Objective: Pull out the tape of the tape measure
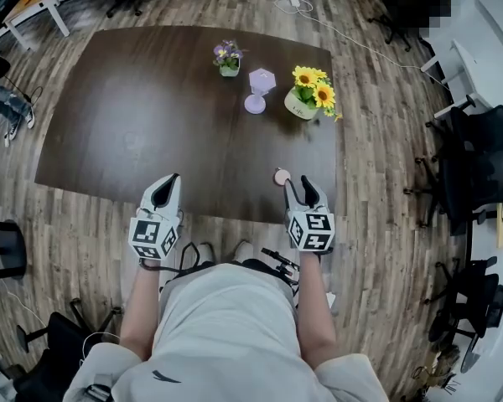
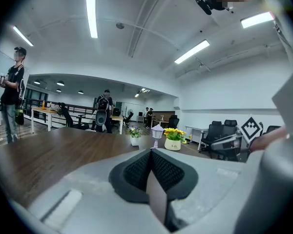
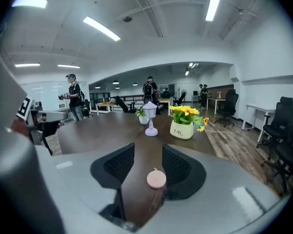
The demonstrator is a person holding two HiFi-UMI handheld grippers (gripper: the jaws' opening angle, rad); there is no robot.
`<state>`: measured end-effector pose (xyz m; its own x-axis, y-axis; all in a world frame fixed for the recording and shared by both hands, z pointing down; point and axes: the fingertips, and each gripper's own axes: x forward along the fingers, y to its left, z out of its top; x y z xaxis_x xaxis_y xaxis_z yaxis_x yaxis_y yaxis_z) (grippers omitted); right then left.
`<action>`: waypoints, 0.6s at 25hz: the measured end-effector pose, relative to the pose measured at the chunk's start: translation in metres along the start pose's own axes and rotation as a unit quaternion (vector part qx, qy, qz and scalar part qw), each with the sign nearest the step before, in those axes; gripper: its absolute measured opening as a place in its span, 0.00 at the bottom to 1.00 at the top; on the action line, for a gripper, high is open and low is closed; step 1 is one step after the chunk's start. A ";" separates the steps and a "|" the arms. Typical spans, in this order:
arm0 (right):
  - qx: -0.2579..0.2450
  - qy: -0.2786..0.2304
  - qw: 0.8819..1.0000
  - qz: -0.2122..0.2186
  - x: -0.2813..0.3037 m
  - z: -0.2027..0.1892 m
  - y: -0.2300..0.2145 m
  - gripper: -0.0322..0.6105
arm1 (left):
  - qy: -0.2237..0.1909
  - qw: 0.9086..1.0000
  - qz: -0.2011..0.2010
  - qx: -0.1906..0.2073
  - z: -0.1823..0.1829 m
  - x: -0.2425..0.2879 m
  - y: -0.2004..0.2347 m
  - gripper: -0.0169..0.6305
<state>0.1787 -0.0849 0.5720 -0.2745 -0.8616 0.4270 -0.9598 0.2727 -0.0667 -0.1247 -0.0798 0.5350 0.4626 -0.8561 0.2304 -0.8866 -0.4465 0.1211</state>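
**Right jaws parted over the tape measure, left jaws clenched**

A small round pink tape measure lies flat on the dark brown surface, close to its near edge and on the person's right; in the head view it sits just beside the tips of the right gripper. In the right gripper view, the tape measure shows in the gap between the two dark pads, closer to the right-hand one. The jaws of the right gripper stand apart and do not clamp it; whether a pad touches it I cannot tell. No tape is pulled out; only a short tab shows at the disc's top edge.

The left gripper is held over the near edge of the surface, well apart from the tape measure; in the left gripper view, the jaws of the left gripper are clenched together with nothing between them.

At the far side of the surface stand three things: a white pot of sunflowers on the right; a lilac lantern just left of it; and a small pot of purple flowers further left and back. Black office chairs stand on the wooden floor to the right; a person stands beyond the surface in the left gripper view.
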 end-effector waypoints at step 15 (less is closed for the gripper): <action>-0.028 0.211 0.977 -0.020 0.089 -0.117 -0.020 0.47 | 0.008 1.000 0.011 0.001 -0.001 0.002 0.020 0.04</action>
<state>0.1800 -0.1168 0.7173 -0.1769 -0.6216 0.7631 -0.9614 0.2753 0.0013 -0.1415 -0.0901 0.5389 0.4435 -0.8610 0.2489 -0.8962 -0.4289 0.1132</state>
